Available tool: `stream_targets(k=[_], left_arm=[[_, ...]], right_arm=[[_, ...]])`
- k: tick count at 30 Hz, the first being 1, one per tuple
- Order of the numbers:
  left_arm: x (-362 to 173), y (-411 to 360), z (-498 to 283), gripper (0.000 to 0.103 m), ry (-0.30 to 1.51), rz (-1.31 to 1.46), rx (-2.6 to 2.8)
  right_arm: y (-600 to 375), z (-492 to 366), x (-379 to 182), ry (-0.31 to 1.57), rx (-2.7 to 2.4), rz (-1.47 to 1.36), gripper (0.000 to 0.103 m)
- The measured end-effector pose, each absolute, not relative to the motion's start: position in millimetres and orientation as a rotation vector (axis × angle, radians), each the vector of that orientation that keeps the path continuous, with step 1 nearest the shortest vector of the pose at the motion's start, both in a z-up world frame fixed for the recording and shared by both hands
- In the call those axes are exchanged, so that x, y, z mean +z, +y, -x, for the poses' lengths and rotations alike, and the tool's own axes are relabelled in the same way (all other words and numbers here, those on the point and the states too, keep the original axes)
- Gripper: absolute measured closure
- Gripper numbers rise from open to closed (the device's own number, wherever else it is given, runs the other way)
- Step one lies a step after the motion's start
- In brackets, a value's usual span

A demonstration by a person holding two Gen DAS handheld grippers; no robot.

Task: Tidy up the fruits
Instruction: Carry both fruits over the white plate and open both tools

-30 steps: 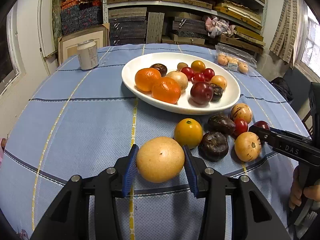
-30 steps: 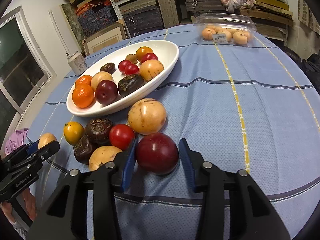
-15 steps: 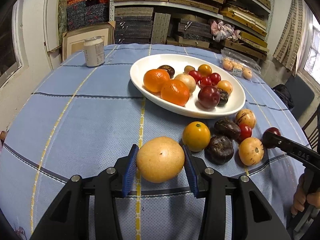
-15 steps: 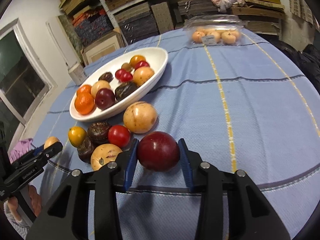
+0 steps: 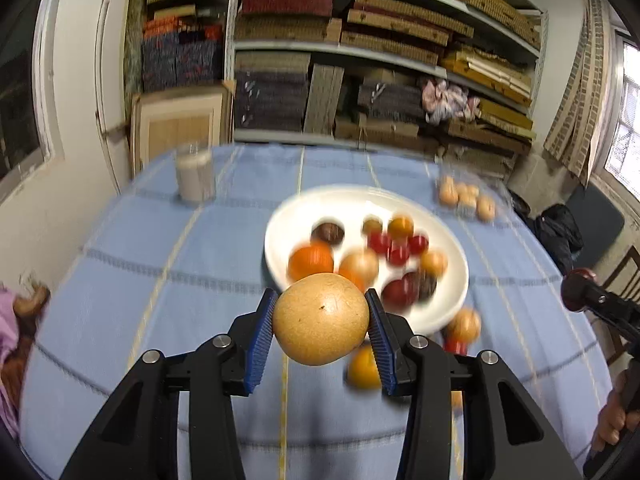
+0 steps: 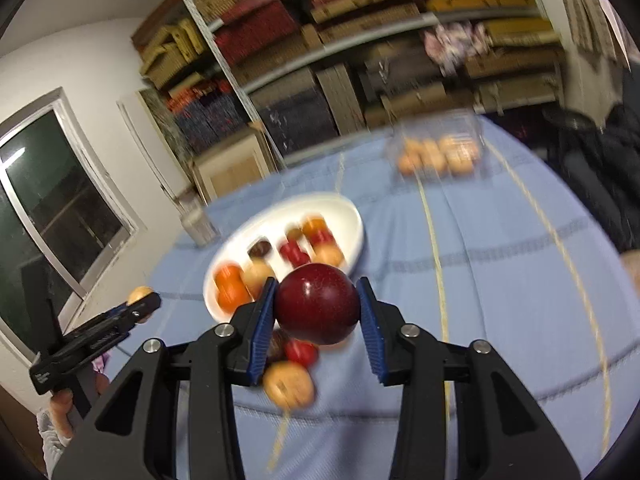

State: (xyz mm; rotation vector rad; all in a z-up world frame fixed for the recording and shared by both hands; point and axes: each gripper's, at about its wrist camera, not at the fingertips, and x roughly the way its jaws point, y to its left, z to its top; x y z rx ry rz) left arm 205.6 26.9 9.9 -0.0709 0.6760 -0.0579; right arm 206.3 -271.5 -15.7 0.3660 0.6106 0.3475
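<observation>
**Ana:** Shelves stacked with flat boxes fill the back wall, and below them sits the round worktop under its blue striped cloth. Start with the fruit, though.

**Ben:** Each claw has one. The left claw is clamped on a tan round fruit, blue pads pressed into both its sides. The right claw is closed tight on a dark red plum, gripped the same way.

**Ana:** A second ago both fruits sat on the cloth between those pads. Now?

**Ben:** Both are lifted clear; the worktop has dropped away beneath them and the background smears. Each fruit hangs in the air in front of the white oval dish, which already holds oranges, small red fruits and dark ones.

**Ana:** So the picks succeeded.

**Ben:** I judge so. What remains for these two is the carry to the dish and a gentle release so nothing rolls out.

**Ana:** And beyond?

**Ben:** A few loose fruits lie beside the dish's near rim, awaiting later trips. Farther off stand a pale can and a clear packet of small orange fruits.
</observation>
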Motion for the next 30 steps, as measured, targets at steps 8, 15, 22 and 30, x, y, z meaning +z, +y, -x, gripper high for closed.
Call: stream_targets(k=[8,15,22,30], left_arm=[[15.7,20.0,-279.5,0.058,0.704,0.103,-0.054],[-19.6,22.5,-345.8,0.058,0.792,0.168,-0.056],[-45.9,11.4,-366.8,0.058,0.817,0.137,-0.081],[-54.9,14.2,-371.0,0.058,0.838,0.135,-0.093]], right_arm=[[-225.9,-277.0,5.1,0.614,0.417,-0.365,0.064],[-180.0,-342.9,-31.9,0.748,0.451,-0.325,0.064],[-166.3,-366.2,-70.1,0.831,0.483,-0.317,0.064],[-156.1,-370.1,-83.7,0.855,0.504,-0.304,0.061]])
